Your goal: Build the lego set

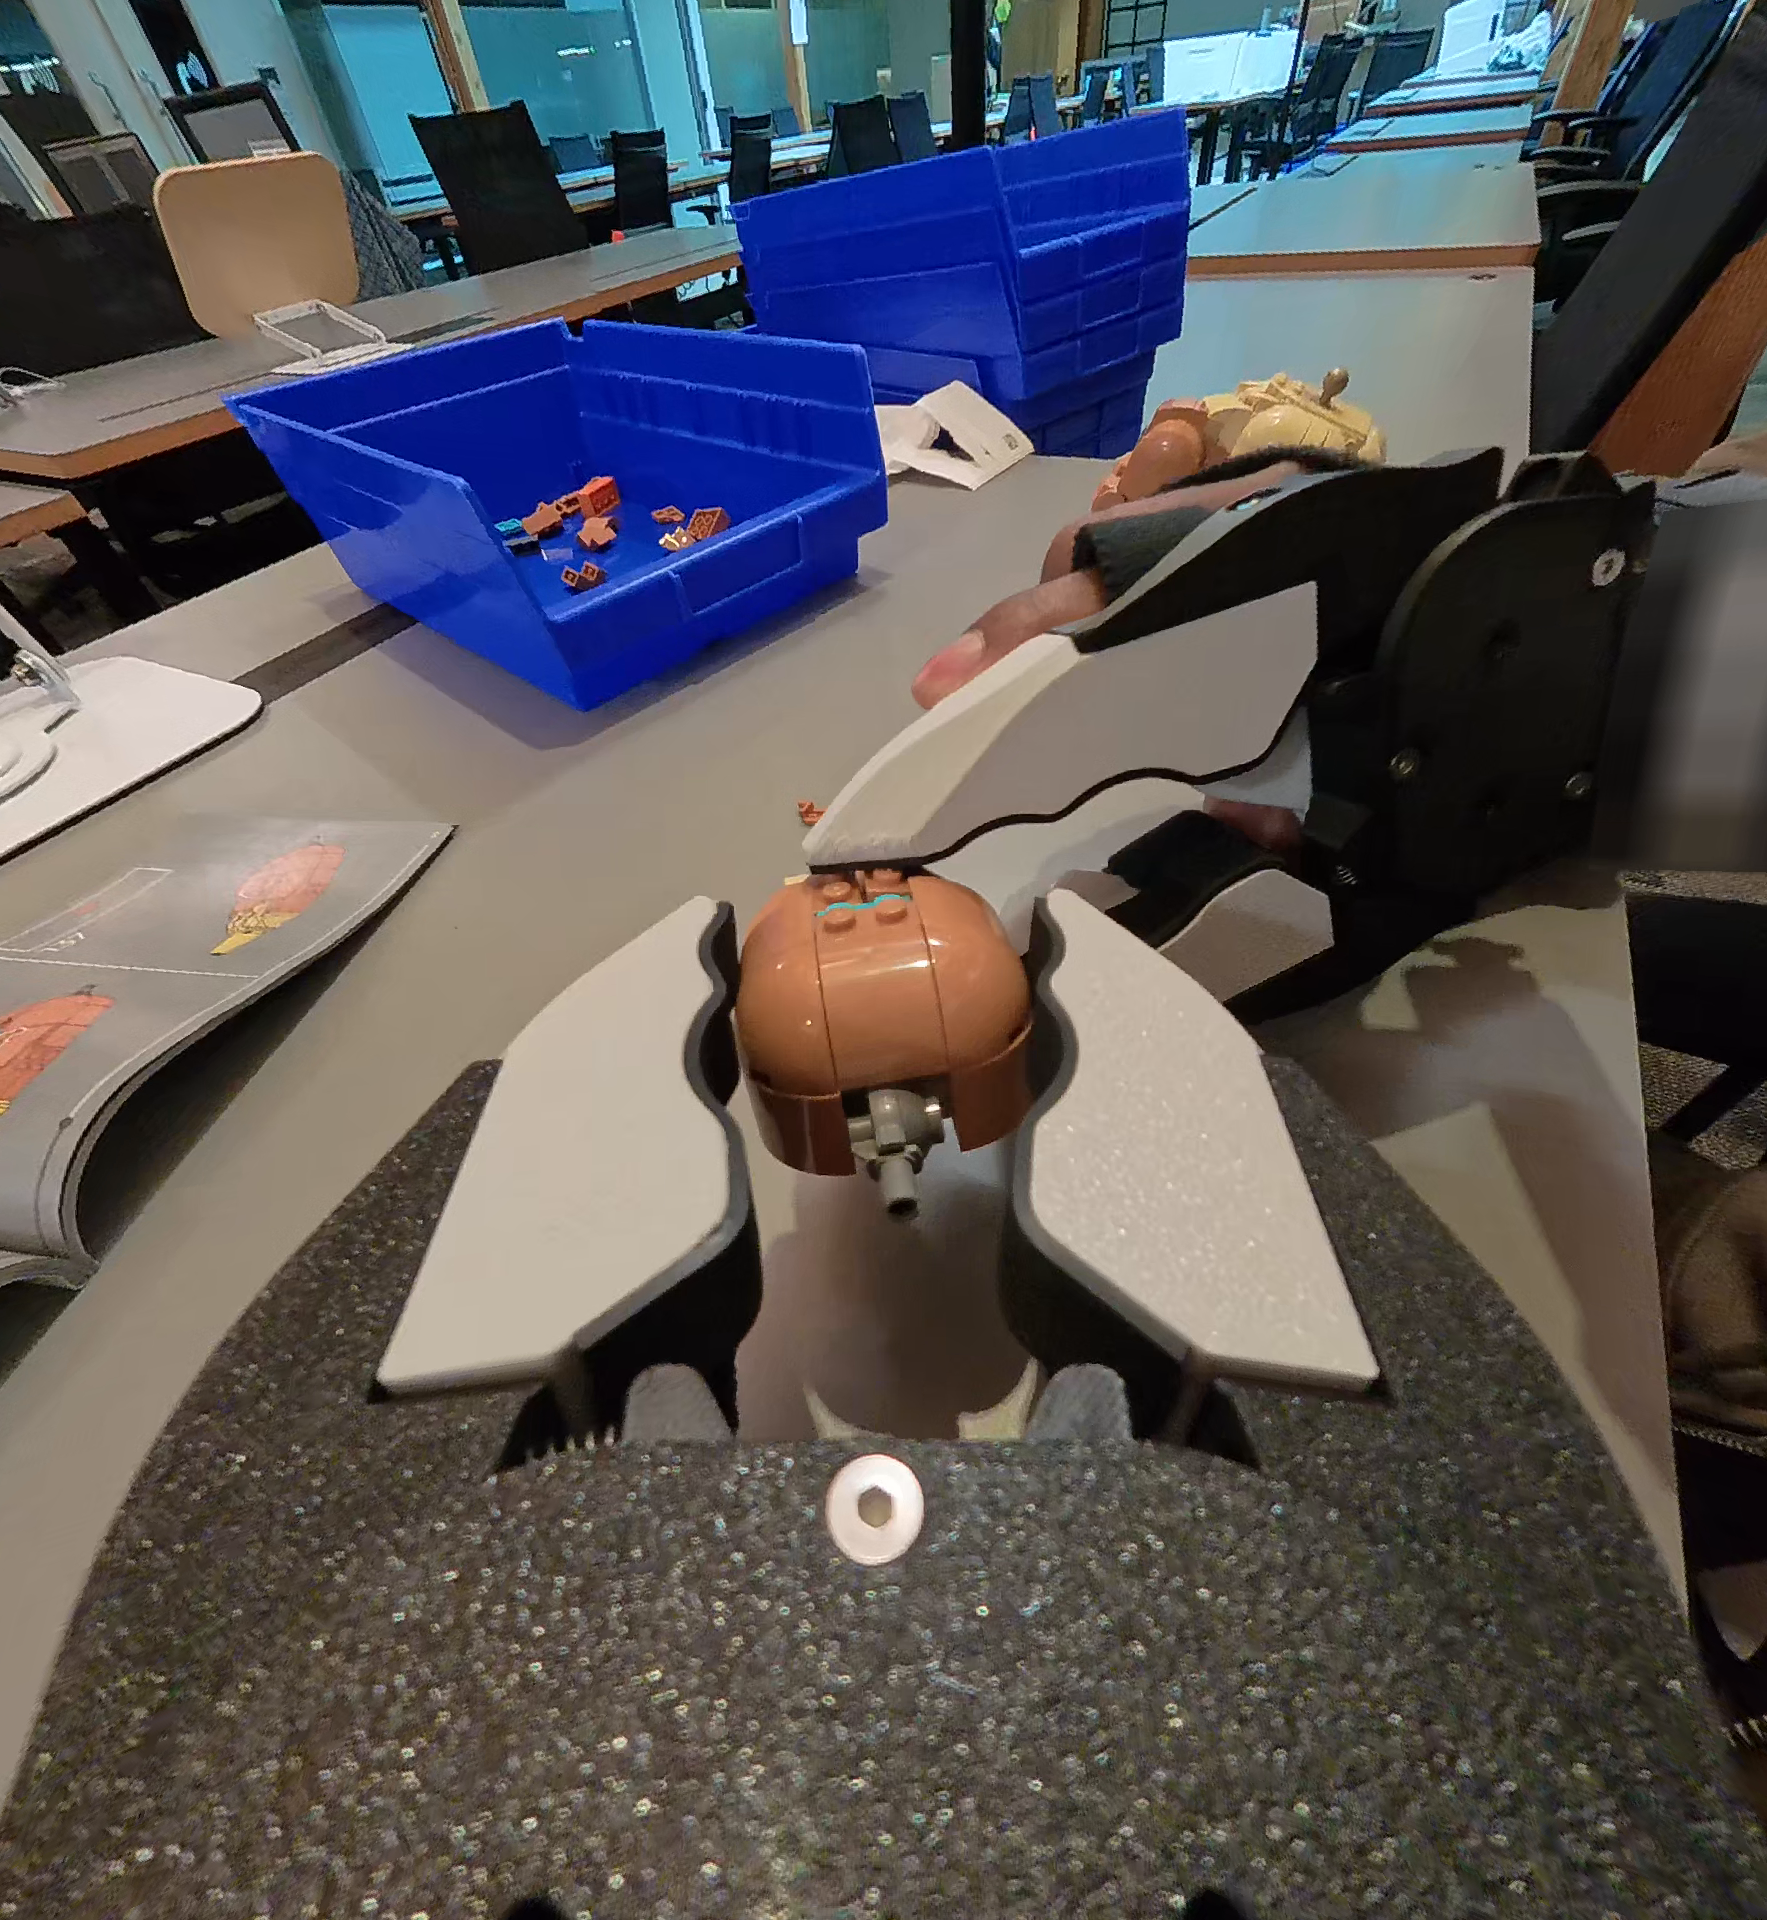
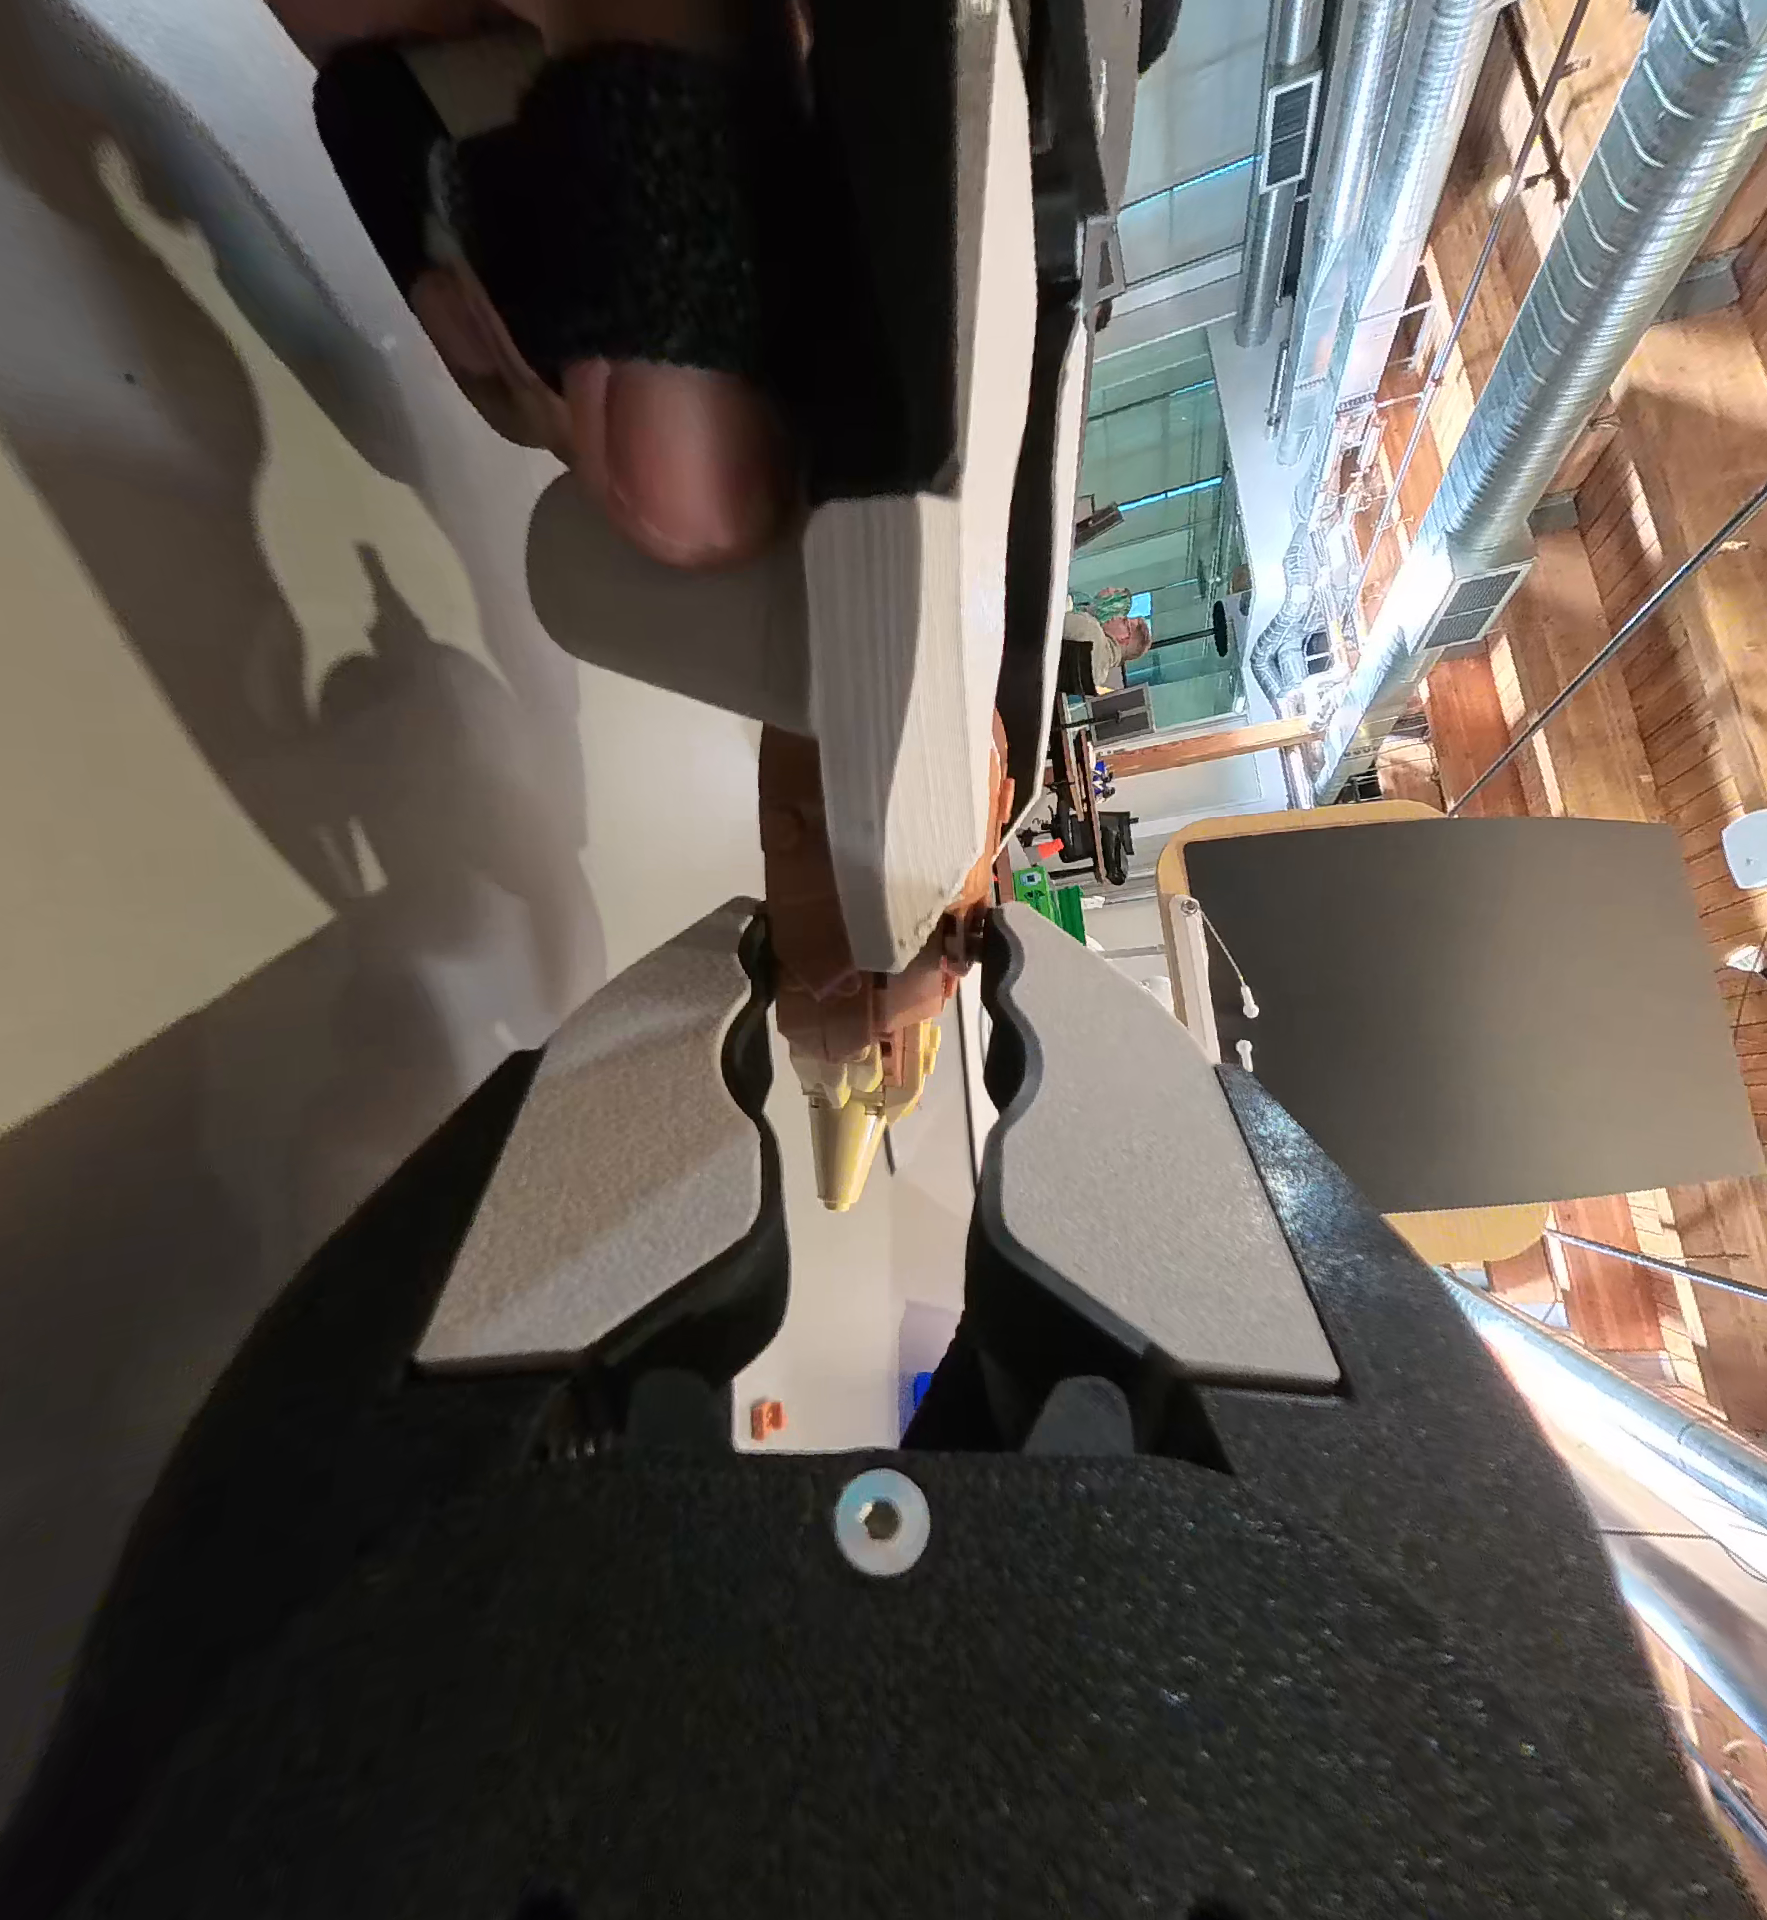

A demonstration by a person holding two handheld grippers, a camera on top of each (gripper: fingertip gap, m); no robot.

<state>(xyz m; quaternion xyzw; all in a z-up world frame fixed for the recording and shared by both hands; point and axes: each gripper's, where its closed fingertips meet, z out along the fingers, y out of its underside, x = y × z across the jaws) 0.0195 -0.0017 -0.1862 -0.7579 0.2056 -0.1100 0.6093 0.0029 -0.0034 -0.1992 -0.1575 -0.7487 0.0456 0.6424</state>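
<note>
The brown lego dome [image 1: 884,1023] is sitting clamped in our left tool [image 1: 884,997], grey peg aiming at 6 o'clock, long axis running 6 to 12. Our right tool [image 1: 863,847] is pinching something at its studded top. Loose bricks [image 1: 598,525] are waiting in the blue bin [image 1: 422,488] at 11 o'clock; much seems left.

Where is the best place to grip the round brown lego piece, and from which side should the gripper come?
Grip the round brown lego piece across its two smooth curved flanks, coming horizontally from the side of its grey connector, as the left gripper does now. This probably suits best: the studded top stays free for the right gripper, whose tip sits on it, and the connector remains uncovered.
</note>
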